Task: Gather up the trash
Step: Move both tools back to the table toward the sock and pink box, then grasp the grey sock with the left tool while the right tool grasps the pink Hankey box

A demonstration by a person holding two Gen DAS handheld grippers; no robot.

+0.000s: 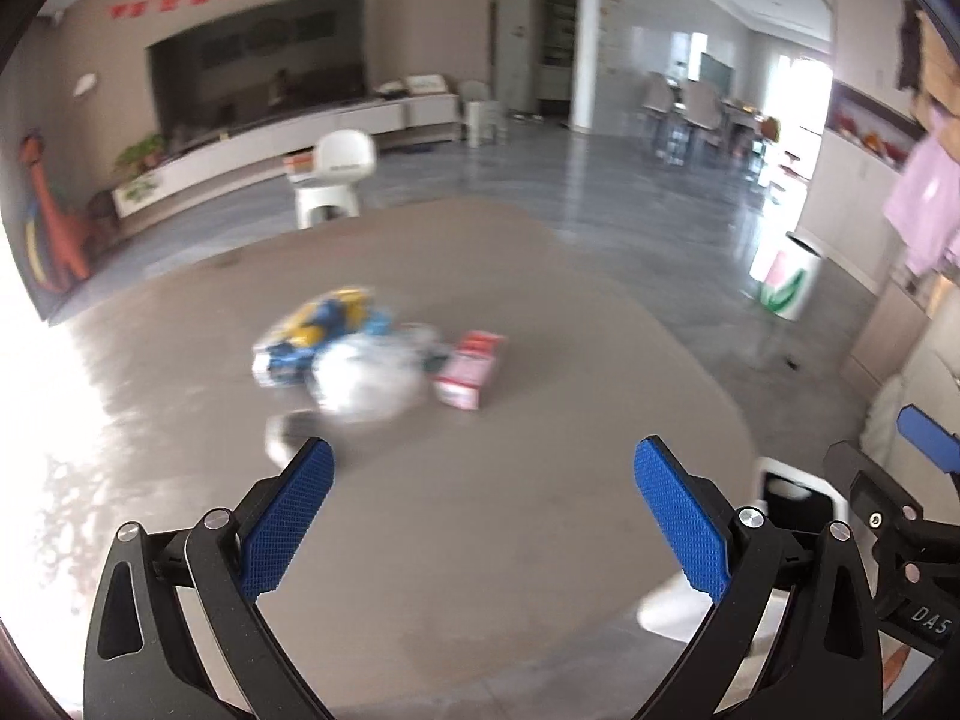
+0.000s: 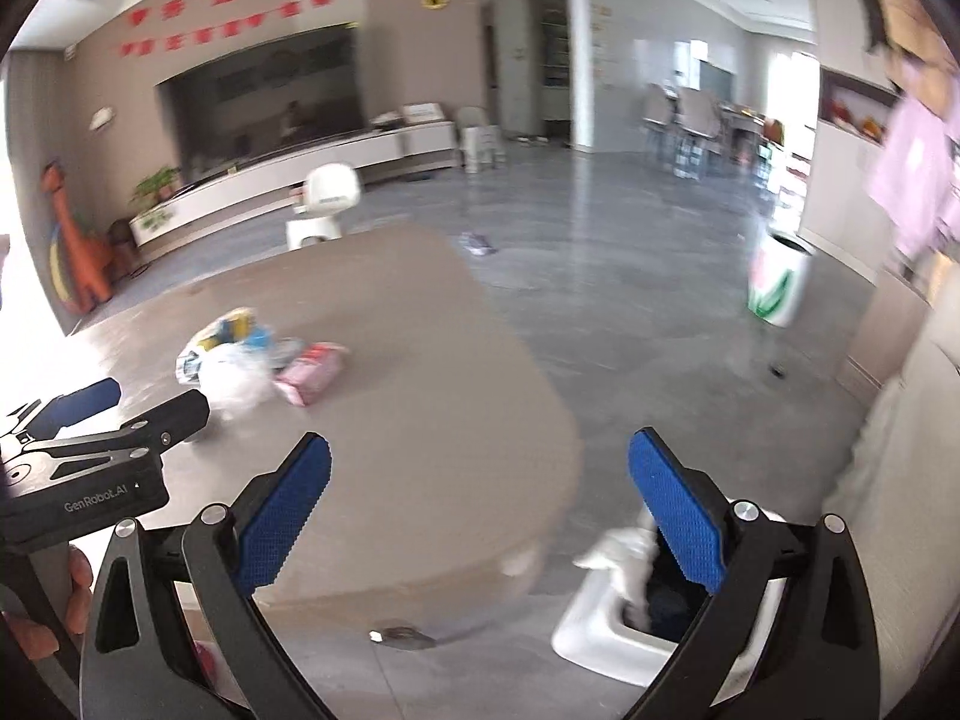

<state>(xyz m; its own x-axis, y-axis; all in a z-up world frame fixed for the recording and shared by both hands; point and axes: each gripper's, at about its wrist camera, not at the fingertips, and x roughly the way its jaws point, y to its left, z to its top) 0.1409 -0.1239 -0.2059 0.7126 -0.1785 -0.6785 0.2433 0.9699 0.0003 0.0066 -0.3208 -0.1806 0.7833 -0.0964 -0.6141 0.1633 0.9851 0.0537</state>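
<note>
- Nearest, the left gripper (image 1: pixel 483 516) has its jaws wide apart with nothing between them, above the bare near part of the round brown tabletop (image 1: pixel 450 540).
- Likewise the right gripper (image 2: pixel 479 510) has its jaws spread and empty; it sits over the tabletop's right edge, with the grey floor (image 2: pixel 630 330) showing past its right finger.
- Low at the right, a white trash bin (image 2: pixel 594 630) stands on the floor just beside the tabletop, with a crumpled white piece (image 2: pixel 624 546) lying over its dark opening.
- A small bit of litter (image 2: pixel 399 636) lies on the floor below the tabletop edge.
- A hand (image 2: pixel 54 612) grips the handle of the other gripper at the left edge of the right wrist view.
- Further in, the trash sits clustered around the middle of the tabletop, well apart from both grippers: a crumpled clear plastic bag (image 1: pixel 366 378), a blue and yellow wrapper (image 1: pixel 318 330) touching it on the far left, and a pink and white carton (image 1: pixel 471 369) just beside it on the right. All are blurred.
- A dark, blurred object (image 1: pixel 294 429) lies at the near side of the bag; what it is cannot be told.
- Beyond the tabletop stands a small white chair (image 1: pixel 336 180).
- Off to the right, a white bin with a tulip print (image 1: pixel 786 282) stands on the floor.
- Another scrap (image 2: pixel 477 243) lies on the floor past the tabletop.
- Farthest, a long low cabinet (image 1: pixel 270 150) runs under a dark wall panel (image 1: pixel 258 60).
</note>
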